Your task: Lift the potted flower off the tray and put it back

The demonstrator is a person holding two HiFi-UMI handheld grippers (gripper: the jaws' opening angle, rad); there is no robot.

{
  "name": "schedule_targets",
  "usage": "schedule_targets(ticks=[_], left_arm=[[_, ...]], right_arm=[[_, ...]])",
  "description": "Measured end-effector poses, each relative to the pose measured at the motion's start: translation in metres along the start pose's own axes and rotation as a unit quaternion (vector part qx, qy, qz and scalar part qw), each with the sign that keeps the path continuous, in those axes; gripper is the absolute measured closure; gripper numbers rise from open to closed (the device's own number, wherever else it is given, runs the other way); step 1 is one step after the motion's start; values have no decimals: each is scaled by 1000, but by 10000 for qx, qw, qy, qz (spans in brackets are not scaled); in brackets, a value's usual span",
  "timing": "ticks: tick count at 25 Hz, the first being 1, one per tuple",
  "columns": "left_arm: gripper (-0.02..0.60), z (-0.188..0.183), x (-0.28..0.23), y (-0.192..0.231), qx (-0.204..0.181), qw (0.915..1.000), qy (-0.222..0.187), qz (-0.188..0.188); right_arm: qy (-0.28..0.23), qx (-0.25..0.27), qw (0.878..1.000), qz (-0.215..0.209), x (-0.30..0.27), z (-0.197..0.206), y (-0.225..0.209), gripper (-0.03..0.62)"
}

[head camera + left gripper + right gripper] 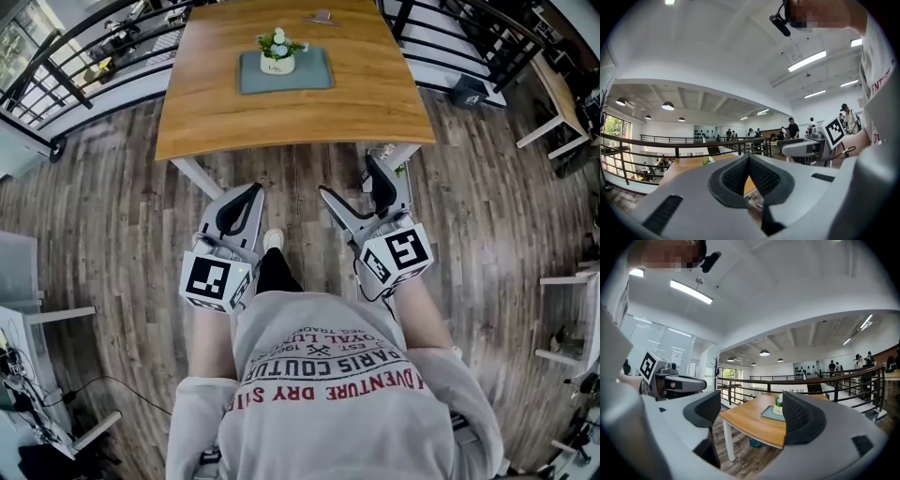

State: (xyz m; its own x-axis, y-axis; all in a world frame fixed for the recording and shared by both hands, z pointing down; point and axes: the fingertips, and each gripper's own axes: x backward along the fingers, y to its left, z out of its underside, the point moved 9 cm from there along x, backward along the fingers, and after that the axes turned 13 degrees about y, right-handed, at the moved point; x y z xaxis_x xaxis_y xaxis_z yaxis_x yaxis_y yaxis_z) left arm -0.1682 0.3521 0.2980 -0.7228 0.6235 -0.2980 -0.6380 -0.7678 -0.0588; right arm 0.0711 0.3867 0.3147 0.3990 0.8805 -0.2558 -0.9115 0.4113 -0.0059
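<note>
As it stands upright, the potted flower (278,52) shows white blooms.

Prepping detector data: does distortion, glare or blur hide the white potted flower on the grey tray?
Head view: fisheye bows the wooden table; white potted flower on grey tray small, sharp, no glare. Right gripper view: black corners, flower partly behind the right gripper pad. Left gripper view: flower tiny.

The person is wearing a grey sweatshirt (328,375) with red lettering; the grey left gripper (251,192) and right gripper (349,180) are carrying black-and-white marker cubes (217,279).
</note>
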Motion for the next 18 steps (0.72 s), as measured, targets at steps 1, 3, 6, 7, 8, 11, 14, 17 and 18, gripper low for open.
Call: schedule_targets(ticks=[1,3,6,7,8,11,14,17,18], left_arm=[[569,-2,-11,13,-14,10000,8,45],[569,-7,-32,42,-28,9999,22,108],[569,-16,-65,90,15,9999,9,149],[569,-20,-76,107,26,9999,-1,170],[569,-24,-88,123,24,9998,-6,196],[569,-33,-121,171,-30,9996,10,267],[569,-37,-147,211,14,9995,41,328],[569,-38,-168,240,86,9990,119,418],[569,-39,-176,246,105,9989,143,443]], right_arm=[[10,-16,10000,-1,-15,-4,-6,197],[41,-5,10000,-33,-47,-12,-16,197],[54,8,10000,-68,-98,-29,-32,197],[51,-13,10000,-64,-115,-35,-38,197],[56,-27,10000,-51,-132,-40,-45,197],[129,-4,9999,7,-181,-53,-65,197],[260,-70,9996,105,-221,-60,-81,197],[432,-128,9988,184,-249,-64,-94,197],[494,-130,9985,197,-256,-64,-99,197]])
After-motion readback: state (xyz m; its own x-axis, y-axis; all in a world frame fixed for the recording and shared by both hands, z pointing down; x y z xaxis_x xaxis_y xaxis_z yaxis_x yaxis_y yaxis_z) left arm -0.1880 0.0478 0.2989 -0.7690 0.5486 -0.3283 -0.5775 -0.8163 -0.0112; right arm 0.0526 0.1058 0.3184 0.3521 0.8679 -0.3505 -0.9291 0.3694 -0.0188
